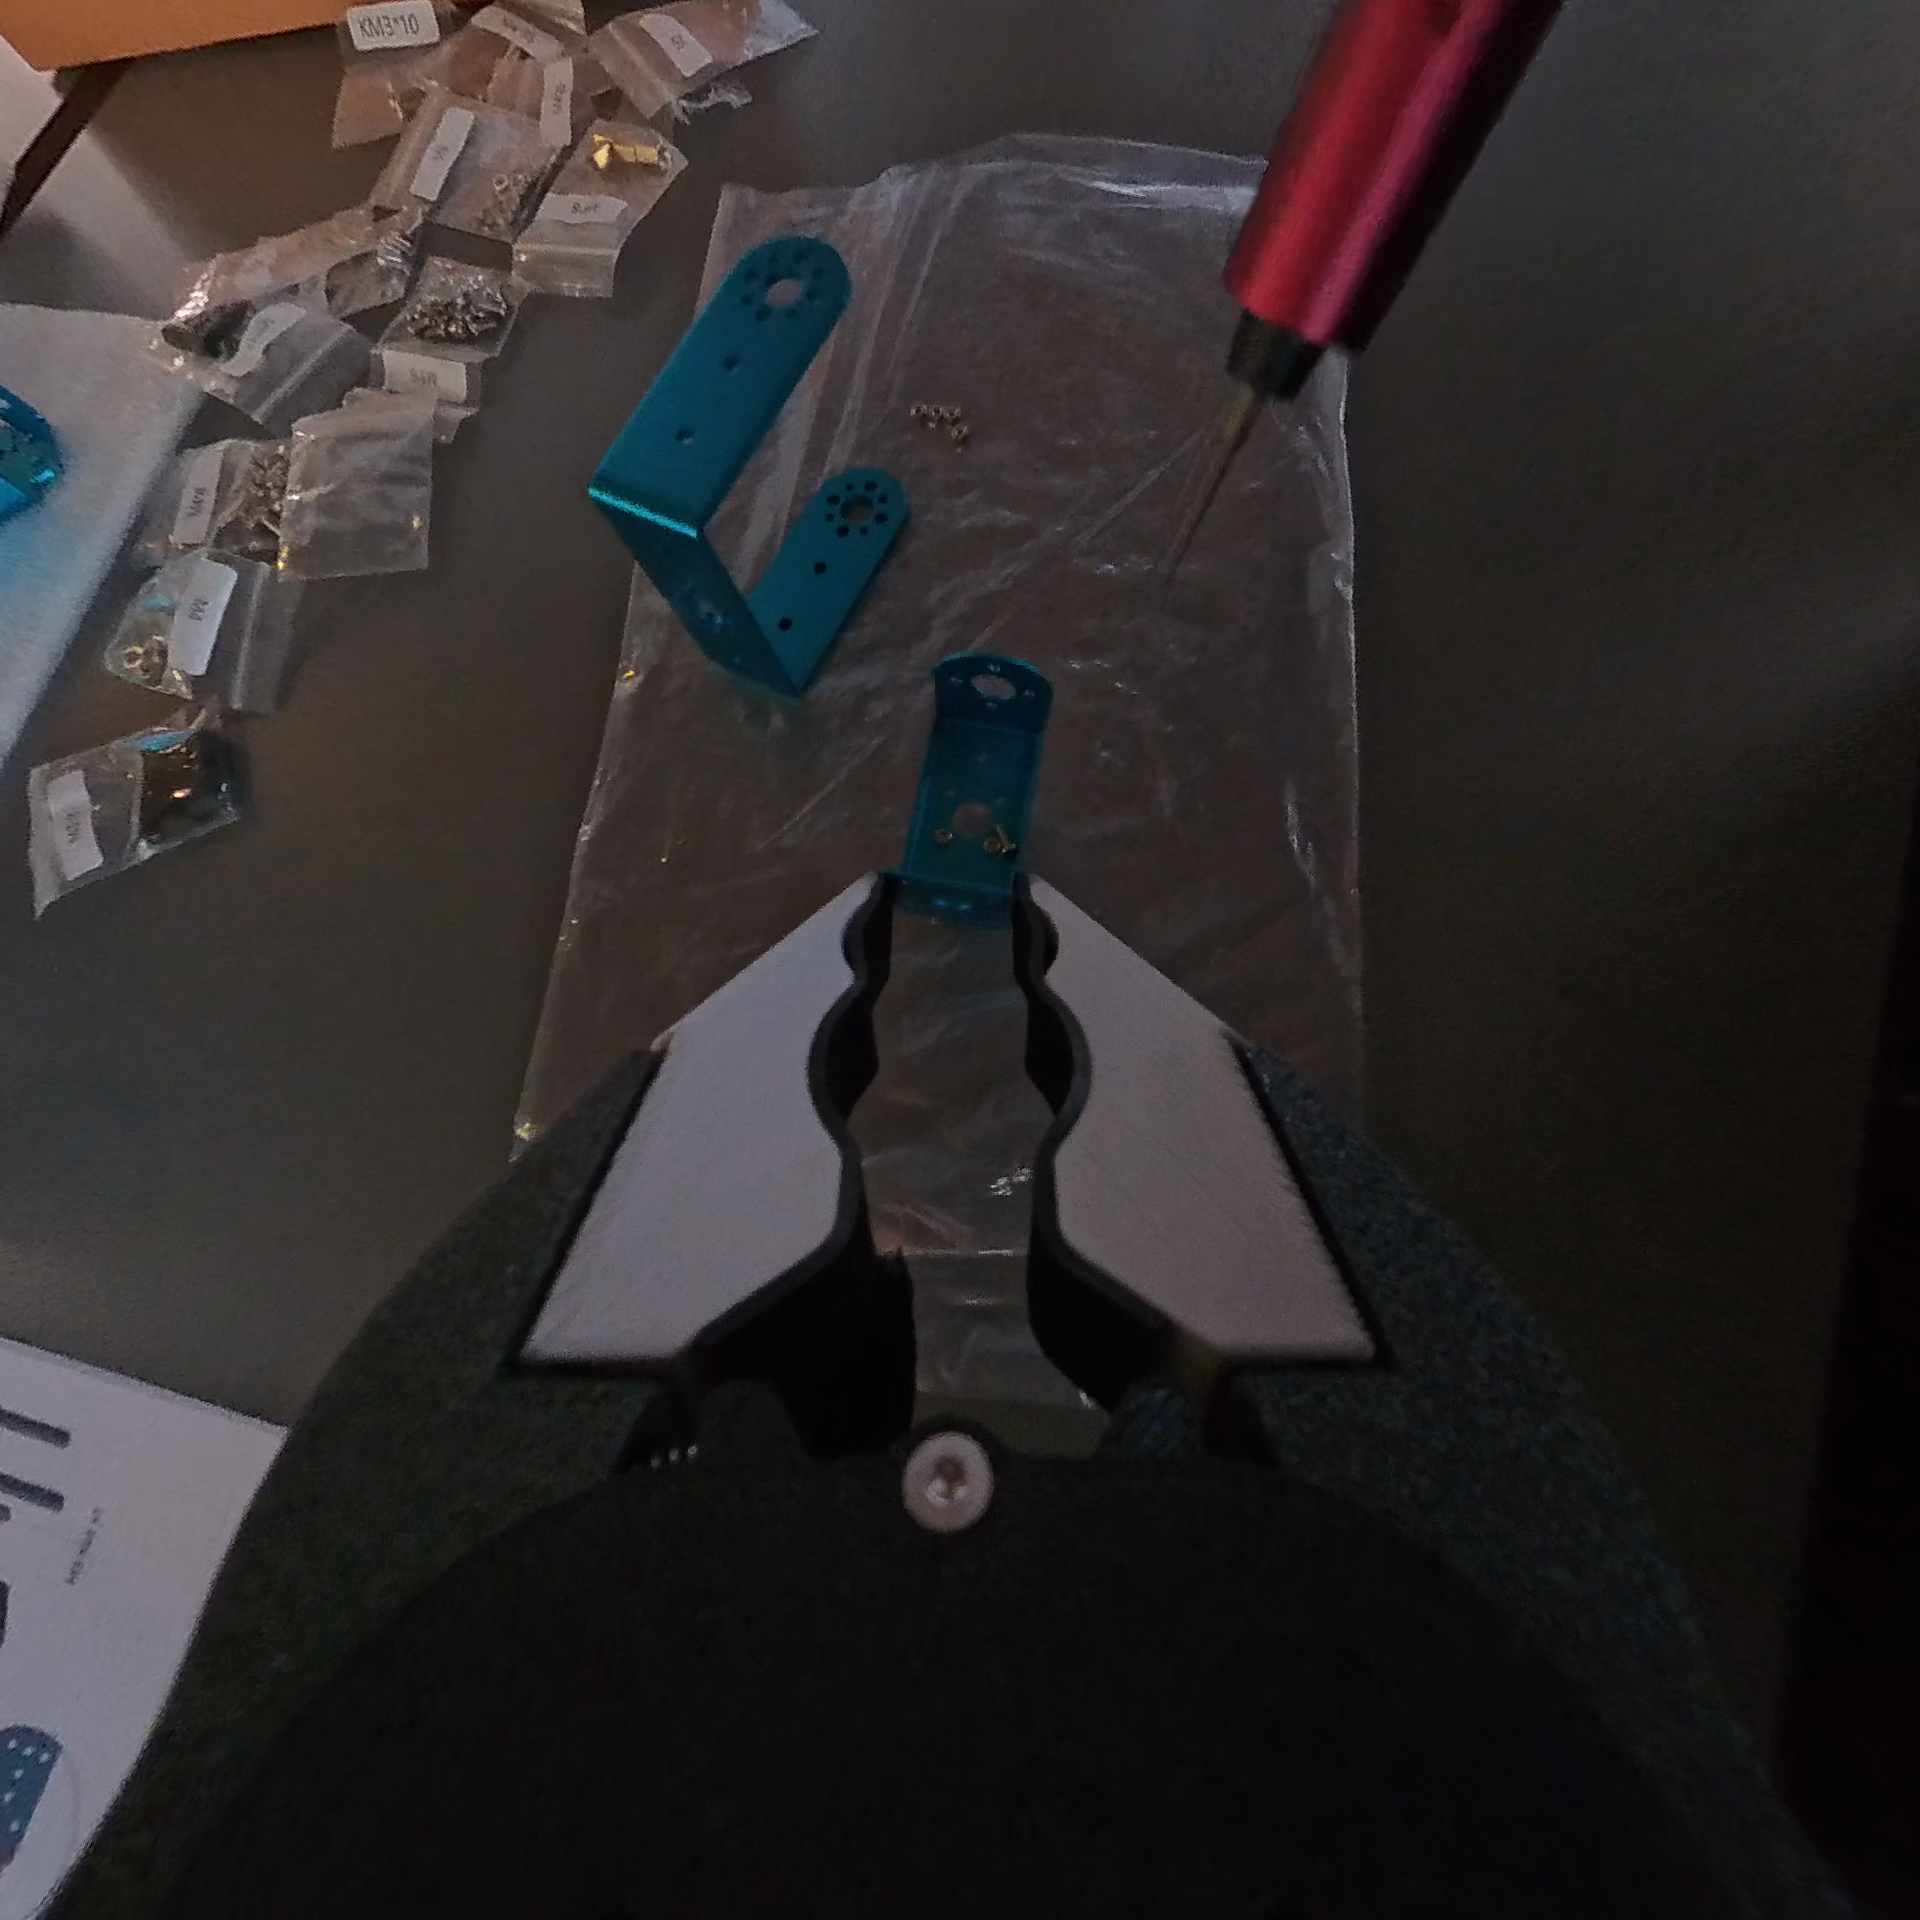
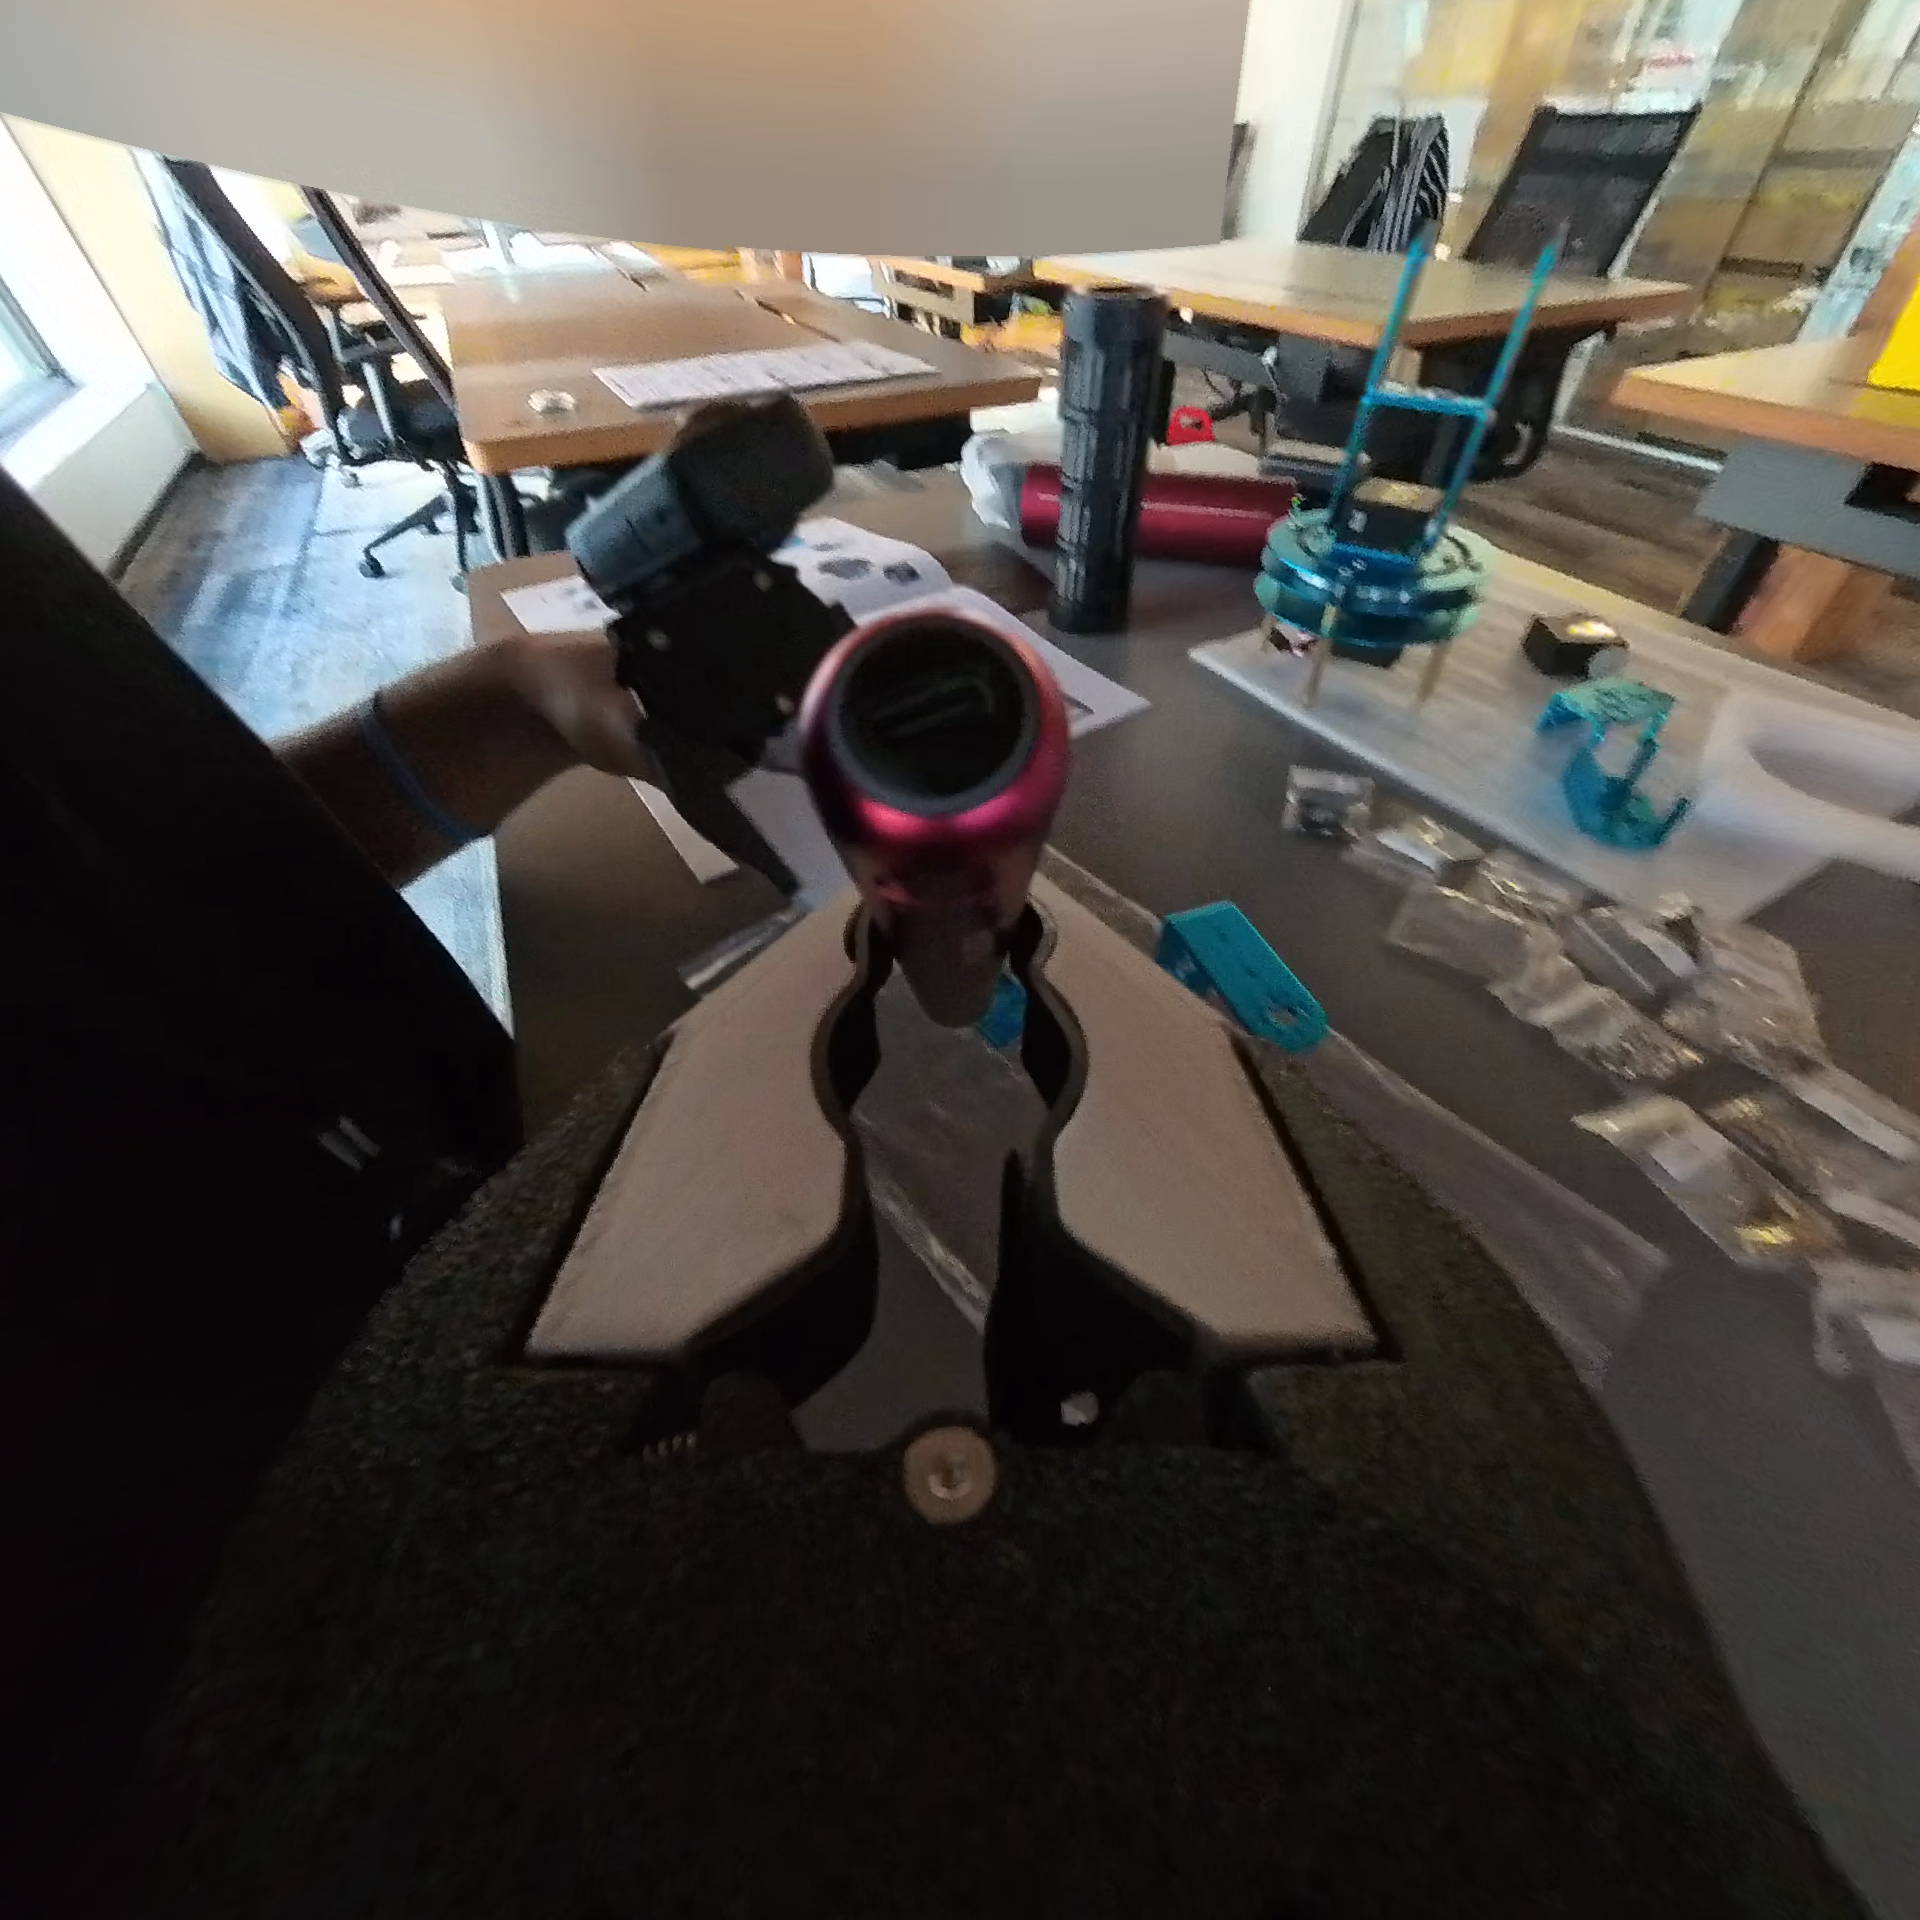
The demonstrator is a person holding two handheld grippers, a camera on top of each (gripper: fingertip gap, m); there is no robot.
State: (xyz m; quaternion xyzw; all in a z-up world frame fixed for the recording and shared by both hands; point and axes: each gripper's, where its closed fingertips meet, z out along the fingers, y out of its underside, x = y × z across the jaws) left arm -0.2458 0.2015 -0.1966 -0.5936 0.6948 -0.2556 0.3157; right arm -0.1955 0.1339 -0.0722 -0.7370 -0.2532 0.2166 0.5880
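My left gripper (image 1: 954, 896) is shut on a small blue metal bracket (image 1: 977, 779) with small screws in it, held over a clear plastic sheet (image 1: 1091, 499). A larger blue U-shaped bracket (image 1: 727, 488) lies on the sheet to the upper left, and a few tiny nuts (image 1: 940, 419) lie beyond it. My right gripper (image 2: 948, 930) is shut on a red screwdriver (image 2: 935, 769), its butt end toward the camera. The screwdriver (image 1: 1371, 166) enters the left wrist view at the top right, its thin tip pointing down at the sheet. The left gripper's body (image 2: 717, 623) shows in a person's hand.
Several small bags of screws (image 1: 416, 312) lie at the left on the dark table (image 1: 312, 987). A printed sheet (image 1: 94, 1538) lies at the lower left. A blue partly built assembly (image 2: 1371, 561), a black cylinder (image 2: 1107, 457), a red tube (image 2: 1195, 514) and more blue brackets (image 2: 1610, 769) stand beyond. My right fingertips sit around 15 cm from my left ones.
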